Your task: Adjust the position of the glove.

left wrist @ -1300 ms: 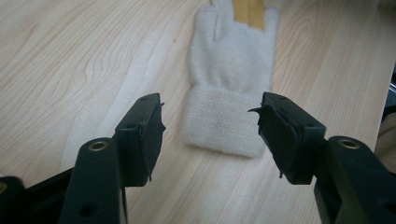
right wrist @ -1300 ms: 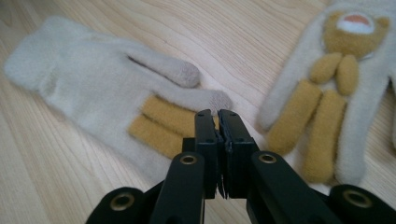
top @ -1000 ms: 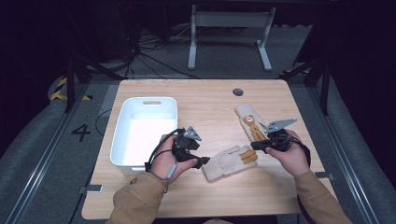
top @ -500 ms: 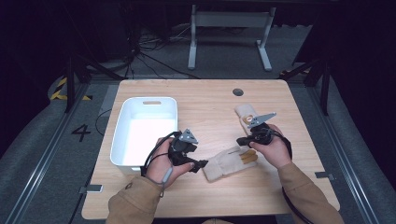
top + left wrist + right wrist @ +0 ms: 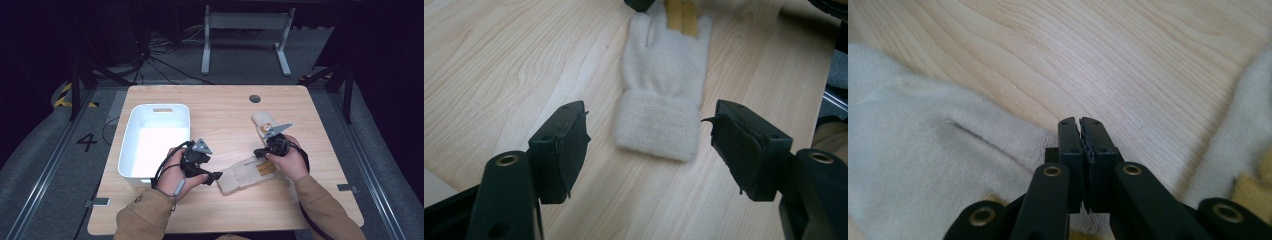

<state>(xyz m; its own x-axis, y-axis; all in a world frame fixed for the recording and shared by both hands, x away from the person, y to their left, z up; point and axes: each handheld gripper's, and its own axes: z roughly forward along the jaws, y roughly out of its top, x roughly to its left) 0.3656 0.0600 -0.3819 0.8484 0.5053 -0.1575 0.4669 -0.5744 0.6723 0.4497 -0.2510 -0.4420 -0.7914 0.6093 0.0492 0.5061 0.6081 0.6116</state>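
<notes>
Both claws are seen low over the counter (image 5: pixel 220 107): the left claw (image 5: pixel 650 147) is held released, its jaws having just been opening, astride but clear of the cuff of a cream glove (image 5: pixel 664 85) lying flat. The right claw (image 5: pixel 1081 131) is clenched on nothing, just above that glove's fingers. A white bin (image 5: pixel 131 150) is seen empty at the left, and a second glove (image 5: pixel 261 120) lies beyond the right hand (image 5: pixel 290 162).

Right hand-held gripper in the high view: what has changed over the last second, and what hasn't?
The right hand-held gripper moved left and toward the person, onto the finger end of the nearer glove, jaws shut. The left hand-held gripper kept its place at the cuff; its jaws have just been opening, the cuff between them, unpressed. Glove, far glove and white bin stayed put.
</notes>
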